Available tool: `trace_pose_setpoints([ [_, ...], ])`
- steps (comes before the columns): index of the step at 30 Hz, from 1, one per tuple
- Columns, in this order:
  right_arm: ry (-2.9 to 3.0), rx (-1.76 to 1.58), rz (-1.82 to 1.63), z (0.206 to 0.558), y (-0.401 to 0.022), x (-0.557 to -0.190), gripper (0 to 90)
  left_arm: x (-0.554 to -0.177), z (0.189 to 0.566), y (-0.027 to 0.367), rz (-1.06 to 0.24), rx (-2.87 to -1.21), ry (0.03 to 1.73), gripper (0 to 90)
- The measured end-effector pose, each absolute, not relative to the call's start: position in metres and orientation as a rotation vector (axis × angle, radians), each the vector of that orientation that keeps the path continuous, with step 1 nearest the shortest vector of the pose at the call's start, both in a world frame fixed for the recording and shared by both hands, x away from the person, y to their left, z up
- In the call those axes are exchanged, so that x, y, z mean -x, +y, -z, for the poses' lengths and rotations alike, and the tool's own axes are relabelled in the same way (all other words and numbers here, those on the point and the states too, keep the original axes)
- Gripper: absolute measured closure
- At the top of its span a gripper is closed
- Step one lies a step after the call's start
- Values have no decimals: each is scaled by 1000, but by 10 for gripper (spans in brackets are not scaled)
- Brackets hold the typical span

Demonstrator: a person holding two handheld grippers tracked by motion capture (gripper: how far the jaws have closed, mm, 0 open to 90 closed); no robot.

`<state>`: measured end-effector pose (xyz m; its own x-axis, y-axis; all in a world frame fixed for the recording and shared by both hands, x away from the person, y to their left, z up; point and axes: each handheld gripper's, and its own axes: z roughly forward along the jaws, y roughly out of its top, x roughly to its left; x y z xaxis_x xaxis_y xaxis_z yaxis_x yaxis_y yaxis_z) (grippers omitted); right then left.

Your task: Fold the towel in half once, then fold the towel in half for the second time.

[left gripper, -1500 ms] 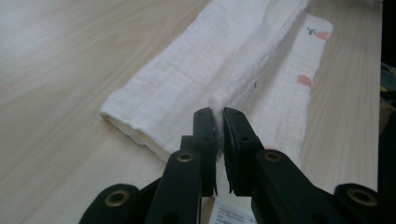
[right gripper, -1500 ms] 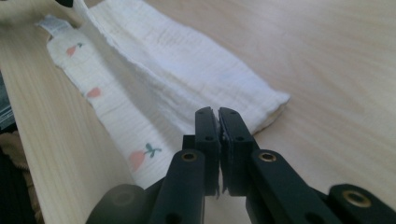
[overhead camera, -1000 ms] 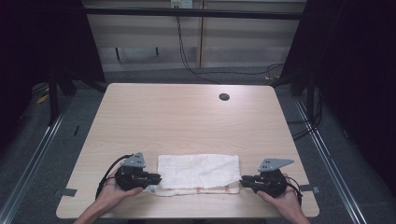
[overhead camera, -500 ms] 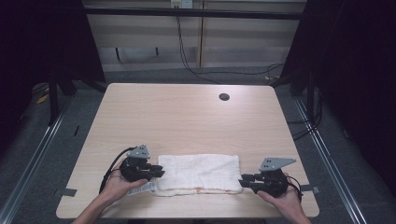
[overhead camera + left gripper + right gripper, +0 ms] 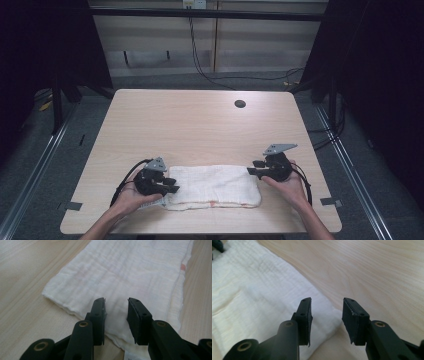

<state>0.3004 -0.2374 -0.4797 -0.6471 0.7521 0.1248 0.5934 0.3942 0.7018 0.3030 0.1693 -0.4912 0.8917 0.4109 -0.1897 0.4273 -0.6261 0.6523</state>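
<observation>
High view: both grippers, left (image 5: pixel 170 185) and right (image 5: pixel 252 170), jaws just opened off the folded white muslin cloth (image 5: pixel 215 186) lying flat near the front of the pale wooden table (image 5: pixel 200 120); fold looks released, finished.

- From above, my bench (image 5: pixel 200 125) is evenly lit while the surroundings fall into near-black.
- The high view looks soft and grainy.
- Up close, my gripper's base blurs; the white cloth (image 5: pixel 130 272) is bright, nearly washed out.
</observation>
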Motion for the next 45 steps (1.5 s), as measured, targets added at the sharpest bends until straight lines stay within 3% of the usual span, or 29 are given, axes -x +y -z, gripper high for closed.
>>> trace_pose_setpoints([
  [6, 2452, -1215, -1035, 494, -234, -305, 601, -302, 492, 170, 26, -2324, 575, 689],
  [14, 2415, -1232, -1034, 493, -241, -306, 854, -307, 494, 164, 38, -2301, 596, 675],
  [25, 2370, -1278, -1050, 488, -261, -304, 874, -315, 493, 141, 77, -2317, 555, 702],
  [28, 2338, -1303, -1065, 489, -269, -303, 817, -312, 495, 138, 82, -2290, 567, 675],
  [34, 2310, -1299, -1097, 486, -268, -295, 660, -312, 487, 148, 74, -2215, 612, 479],
  [36, 2295, -1286, -1105, 483, -266, -292, 612, -314, 485, 153, 20, -2209, 625, 463],
  [38, 2297, -1287, -1137, 481, -264, -289, 578, -316, 484, 157, 43, -2180, 640, 438],
  [45, 2354, -1231, -1190, 475, -246, -286, 529, -322, 482, 174, 34, -2145, 702, 388],
])
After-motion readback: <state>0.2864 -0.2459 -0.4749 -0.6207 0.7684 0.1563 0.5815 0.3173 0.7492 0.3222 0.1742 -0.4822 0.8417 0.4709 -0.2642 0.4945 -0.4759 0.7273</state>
